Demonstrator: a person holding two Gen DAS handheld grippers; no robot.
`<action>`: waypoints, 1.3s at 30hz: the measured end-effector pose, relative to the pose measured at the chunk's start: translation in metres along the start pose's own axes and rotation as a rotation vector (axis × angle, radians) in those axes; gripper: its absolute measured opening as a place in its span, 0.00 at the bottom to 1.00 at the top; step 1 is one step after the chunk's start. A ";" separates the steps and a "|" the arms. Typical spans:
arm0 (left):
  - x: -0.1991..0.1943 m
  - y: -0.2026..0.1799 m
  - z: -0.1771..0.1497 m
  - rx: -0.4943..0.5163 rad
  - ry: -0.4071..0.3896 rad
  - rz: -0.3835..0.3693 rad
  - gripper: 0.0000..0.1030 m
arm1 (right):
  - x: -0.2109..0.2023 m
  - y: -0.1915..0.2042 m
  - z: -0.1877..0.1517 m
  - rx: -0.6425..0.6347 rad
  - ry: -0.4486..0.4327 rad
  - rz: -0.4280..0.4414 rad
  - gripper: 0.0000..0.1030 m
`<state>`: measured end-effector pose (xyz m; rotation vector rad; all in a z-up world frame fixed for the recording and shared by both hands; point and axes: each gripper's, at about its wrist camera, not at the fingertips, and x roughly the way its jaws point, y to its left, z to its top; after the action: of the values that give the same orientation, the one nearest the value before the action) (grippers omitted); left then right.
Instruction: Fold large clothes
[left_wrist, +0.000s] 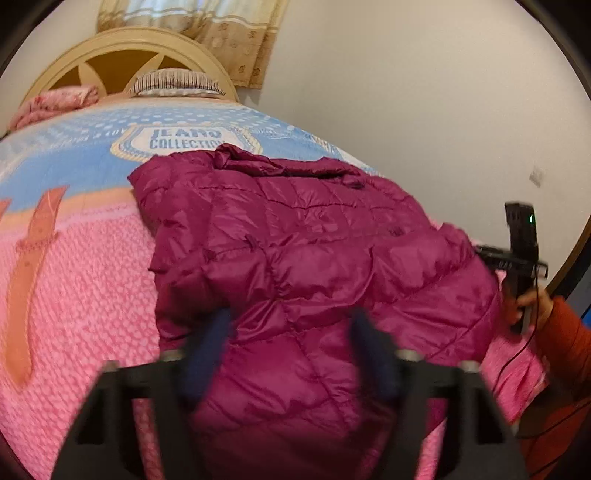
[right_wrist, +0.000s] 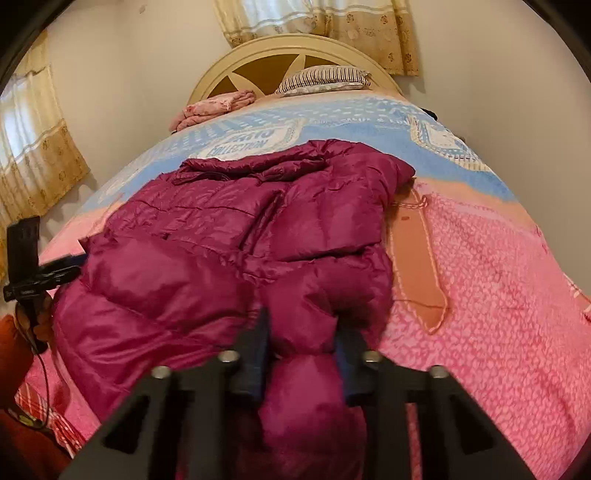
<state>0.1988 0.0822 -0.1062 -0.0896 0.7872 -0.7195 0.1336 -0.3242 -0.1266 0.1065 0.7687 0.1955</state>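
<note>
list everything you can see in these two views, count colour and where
puffer jacket: one, magenta, spread on the bed
blanket: one, pink and blue, covering the bed
headboard: one, cream, far end of the bed
striped pillow: one, against the headboard
folded cloth: one, pink, beside the pillow
curtains: beige, above the headboard
left hand-held gripper: one, black, blue fingers straddling the jacket's near edge
right hand-held gripper: one, black, pinching a jacket fold
sleeve: orange, right edge of the left wrist view

Magenta quilted jacket on pink-and-blue patterned blanket.
</note>
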 end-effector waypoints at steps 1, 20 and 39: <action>0.000 0.001 -0.001 -0.018 -0.001 -0.010 0.22 | -0.004 0.005 -0.002 -0.013 -0.013 -0.025 0.17; -0.056 -0.003 -0.006 -0.052 -0.166 0.148 0.45 | -0.093 0.060 -0.003 -0.007 -0.277 -0.215 0.08; -0.001 0.013 0.002 -0.059 -0.042 0.149 0.16 | -0.093 0.047 -0.010 0.062 -0.249 -0.206 0.08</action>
<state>0.2070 0.0926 -0.1080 -0.0985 0.7667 -0.5520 0.0553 -0.2981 -0.0629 0.1070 0.5328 -0.0376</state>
